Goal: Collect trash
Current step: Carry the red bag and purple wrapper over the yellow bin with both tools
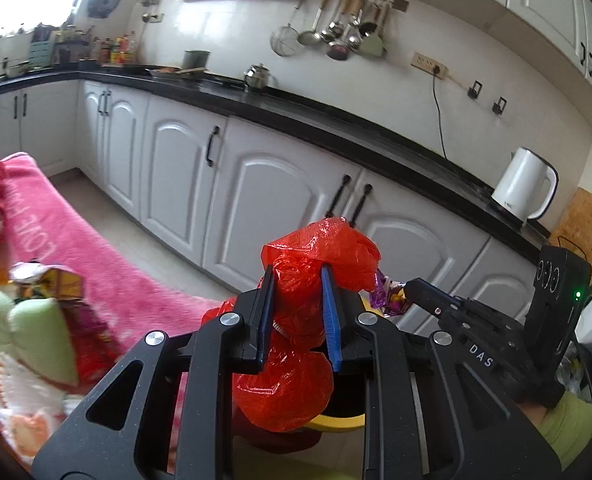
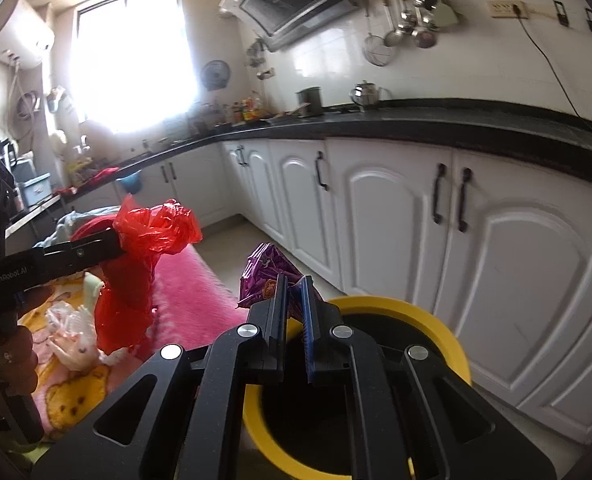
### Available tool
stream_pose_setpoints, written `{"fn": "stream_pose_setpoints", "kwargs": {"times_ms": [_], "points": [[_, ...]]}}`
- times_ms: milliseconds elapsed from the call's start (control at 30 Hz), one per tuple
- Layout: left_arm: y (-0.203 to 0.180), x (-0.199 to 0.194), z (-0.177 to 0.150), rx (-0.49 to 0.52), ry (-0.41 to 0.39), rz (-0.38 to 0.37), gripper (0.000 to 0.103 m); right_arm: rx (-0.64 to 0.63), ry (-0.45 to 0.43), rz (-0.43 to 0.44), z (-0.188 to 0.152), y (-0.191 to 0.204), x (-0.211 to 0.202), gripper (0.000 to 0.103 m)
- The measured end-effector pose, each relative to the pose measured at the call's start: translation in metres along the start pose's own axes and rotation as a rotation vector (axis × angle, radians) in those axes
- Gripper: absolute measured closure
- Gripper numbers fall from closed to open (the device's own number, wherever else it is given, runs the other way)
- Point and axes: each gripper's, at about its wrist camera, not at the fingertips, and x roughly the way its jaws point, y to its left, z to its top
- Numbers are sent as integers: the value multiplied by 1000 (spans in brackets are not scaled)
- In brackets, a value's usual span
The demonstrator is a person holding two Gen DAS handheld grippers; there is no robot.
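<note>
My left gripper is shut on a crumpled red plastic bag, which hangs down between its fingers. The same red bag shows at the left of the right wrist view, held by the left gripper. My right gripper is shut on a purple snack wrapper, just above the near rim of a yellow-rimmed bin with a black inside. In the left wrist view the right gripper holds the purple wrapper beside the red bag, and a sliver of the yellow bin rim shows below.
A pink towel covers a surface at the left, with a crumpled shiny wrapper and green-and-white cloth on it. White cabinets under a black counter run along the far side. A white kettle stands on the counter.
</note>
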Motion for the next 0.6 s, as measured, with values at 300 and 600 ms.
{"fn": "stream_pose_setpoints", "kwargs": {"times_ms": [300, 600], "points": [[-26, 45, -8, 31, 52, -49, 88, 72, 43, -79, -26, -37, 6, 96], [-27, 91, -21, -9, 143, -81, 87, 152, 123, -114, -53, -61, 20, 96]]}}
